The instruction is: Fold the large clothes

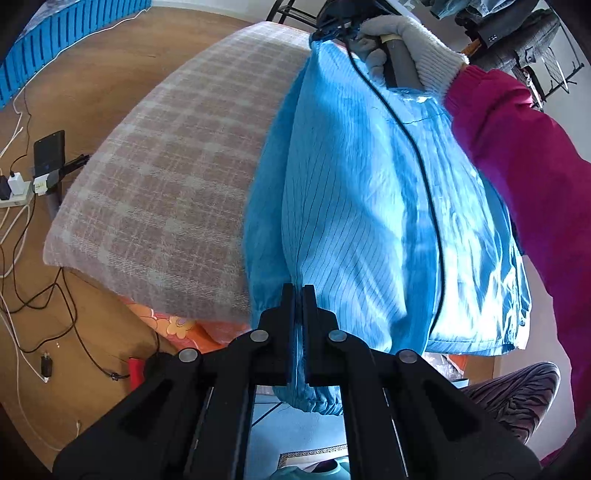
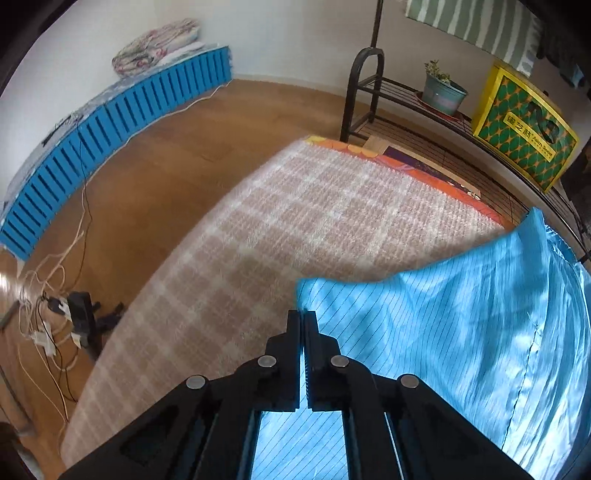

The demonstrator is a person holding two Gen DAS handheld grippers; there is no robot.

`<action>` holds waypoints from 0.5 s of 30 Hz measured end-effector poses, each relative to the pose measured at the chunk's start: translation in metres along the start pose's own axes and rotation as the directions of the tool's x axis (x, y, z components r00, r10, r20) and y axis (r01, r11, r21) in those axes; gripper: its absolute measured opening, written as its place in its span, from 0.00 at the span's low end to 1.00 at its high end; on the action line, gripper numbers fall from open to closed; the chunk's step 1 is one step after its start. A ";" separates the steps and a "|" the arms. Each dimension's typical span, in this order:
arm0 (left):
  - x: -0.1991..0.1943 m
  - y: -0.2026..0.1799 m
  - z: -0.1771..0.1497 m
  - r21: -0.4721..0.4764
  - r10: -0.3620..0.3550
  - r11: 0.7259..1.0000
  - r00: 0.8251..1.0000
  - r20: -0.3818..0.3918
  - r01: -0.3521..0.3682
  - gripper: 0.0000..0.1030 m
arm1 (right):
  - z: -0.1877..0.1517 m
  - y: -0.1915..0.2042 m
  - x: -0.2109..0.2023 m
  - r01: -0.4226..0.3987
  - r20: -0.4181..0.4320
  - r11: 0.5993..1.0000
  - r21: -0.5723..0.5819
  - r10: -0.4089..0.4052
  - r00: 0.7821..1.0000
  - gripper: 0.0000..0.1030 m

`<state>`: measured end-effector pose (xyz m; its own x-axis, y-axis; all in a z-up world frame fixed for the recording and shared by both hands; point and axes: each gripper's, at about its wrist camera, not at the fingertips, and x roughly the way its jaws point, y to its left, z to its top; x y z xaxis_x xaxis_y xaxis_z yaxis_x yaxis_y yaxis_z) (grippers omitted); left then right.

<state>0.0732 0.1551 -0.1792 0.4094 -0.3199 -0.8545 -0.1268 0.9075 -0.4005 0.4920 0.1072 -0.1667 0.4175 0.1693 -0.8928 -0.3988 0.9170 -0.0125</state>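
Note:
A large light-blue pinstriped garment [image 1: 369, 206] hangs stretched above the plaid-covered bed [image 1: 166, 184]. My left gripper [image 1: 299, 291] is shut on its near edge by an elastic cuff. My right gripper [image 1: 332, 31], held by a gloved hand, is shut on the far corner of the garment. In the right wrist view the right gripper [image 2: 303, 317] pinches the corner of the blue garment [image 2: 461, 332], which trails off to the right over the bed [image 2: 295, 221].
Wooden floor with cables, a power strip [image 1: 14, 195] and a phone on a stand [image 1: 50, 151] lies left of the bed. A blue slatted platform [image 2: 92, 136] runs along the wall. A metal rack holds a plant pot [image 2: 441, 92] and a yellow-green bag [image 2: 524, 133].

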 end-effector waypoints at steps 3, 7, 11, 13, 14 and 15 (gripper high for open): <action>0.003 0.005 0.003 -0.027 0.039 0.999 0.999 0.000 -0.038 0.01 | 0.005 0.004 0.007 -0.013 0.018 1.000 0.007 0.013 1.000 0.00; 0.002 0.007 0.006 -0.044 0.028 0.999 1.000 -0.005 -0.028 0.06 | 0.000 0.005 0.013 -0.111 0.023 0.994 0.023 0.110 0.994 0.19; -0.012 0.020 0.009 -0.086 0.019 0.996 0.999 0.051 -0.015 0.34 | -0.008 -0.010 -0.022 -0.138 0.082 0.990 0.035 0.135 0.987 0.34; -0.015 0.023 0.011 -0.098 0.004 0.995 0.998 0.067 0.003 0.34 | -0.018 -0.021 -0.051 -0.169 0.104 0.985 0.033 0.165 0.981 0.34; -0.015 0.024 0.011 -0.096 -0.006 0.995 0.998 0.065 0.012 0.35 | -0.026 -0.026 -0.066 -0.166 0.111 0.986 0.024 0.162 0.981 0.33; -0.012 0.024 0.012 -0.094 -0.021 0.995 0.998 0.057 0.026 0.37 | -0.036 -0.032 -0.079 -0.156 0.112 0.988 0.016 0.153 0.982 0.33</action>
<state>0.0763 0.1839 -0.1745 0.4629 -0.3227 -0.8256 -0.2008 0.8690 -0.4522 0.4419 0.0516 -0.1121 0.4399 0.3470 -0.8283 -0.4458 0.8850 0.1341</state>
